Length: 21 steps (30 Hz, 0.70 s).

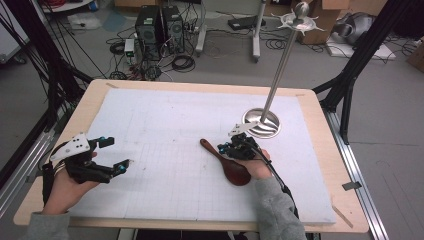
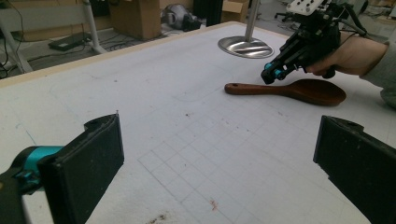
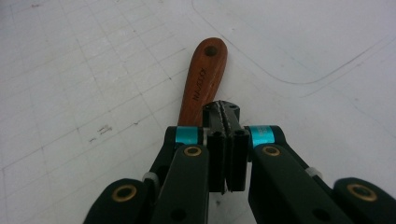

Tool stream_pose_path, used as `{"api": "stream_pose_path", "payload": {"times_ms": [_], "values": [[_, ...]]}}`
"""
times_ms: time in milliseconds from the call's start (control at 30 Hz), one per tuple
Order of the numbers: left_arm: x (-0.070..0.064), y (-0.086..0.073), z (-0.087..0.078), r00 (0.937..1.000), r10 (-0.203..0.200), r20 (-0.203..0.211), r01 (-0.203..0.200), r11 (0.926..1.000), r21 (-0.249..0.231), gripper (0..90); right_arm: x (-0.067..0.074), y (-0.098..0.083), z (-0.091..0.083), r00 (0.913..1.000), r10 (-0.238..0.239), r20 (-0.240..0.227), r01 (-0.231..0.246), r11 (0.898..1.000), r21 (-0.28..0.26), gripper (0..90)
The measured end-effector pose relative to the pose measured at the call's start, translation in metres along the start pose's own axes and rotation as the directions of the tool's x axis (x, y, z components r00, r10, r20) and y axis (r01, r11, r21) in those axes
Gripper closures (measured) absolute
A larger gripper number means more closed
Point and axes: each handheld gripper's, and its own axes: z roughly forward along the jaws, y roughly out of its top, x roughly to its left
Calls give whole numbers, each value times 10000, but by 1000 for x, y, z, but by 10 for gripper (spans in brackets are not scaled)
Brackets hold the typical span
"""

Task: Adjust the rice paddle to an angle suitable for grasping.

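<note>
Wood desk [image 1: 320,165] w/ white gridded mat [image 1: 165,135] covering most of top. On mat: dark wooden spoon [image 1: 231,163] right of centre, lying flat, handle toward far left. Round steel stand base [image 1: 261,123] w/ tilted pole just beyond it.

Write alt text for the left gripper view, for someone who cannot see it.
A wooden spoon lies flat on a white gridded table, with the right tongs shut just above its handle, held in a hand. The left tongs frame the foreground, open with nothing between them; a metal stand base sits behind.
</note>
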Motion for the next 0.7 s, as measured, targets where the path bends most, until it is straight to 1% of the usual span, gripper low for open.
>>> {"api": "stream_pose_path", "payload": {"times_ms": [33, 133, 233, 400, 433, 600, 700], "values": [[0, 0, -1, 10000, 70, -13, -70, 10000, 26, 22, 0, 0, 1, 10000, -19, -18, 19, 10000, 7, 895], [1, -1, -2, 10000, -15, -65, 15, 10000, 7, 22, -1, 0, 3, 10000, -34, -26, 34, 10000, 75, 895], [1, -1, -2, 9999, -20, -111, 20, 10000, 10, 22, -1, 0, 3, 10000, 40, -71, -40, 9999, 92, 895], [1, -2, -2, 9999, -7, -104, 7, 10000, 81, 22, -1, 0, 5, 9999, 20, -109, -19, 9999, 120, 895], [1, -2, -2, 9999, 12, -103, -11, 10000, 96, 22, -1, 0, 5, 9999, -41, -131, 43, 9999, 146, 896], [2, -3, -3, 9999, -51, -141, 53, 9999, 115, 22, 0, -1, 9, 9996, -21, -292, 29, 9996, 274, 895], [2, -4, -3, 9998, -72, -165, 73, 9999, 105, 22, -1, -1, 10, 9996, -42, -297, 49, 9997, 240, 895]]}}
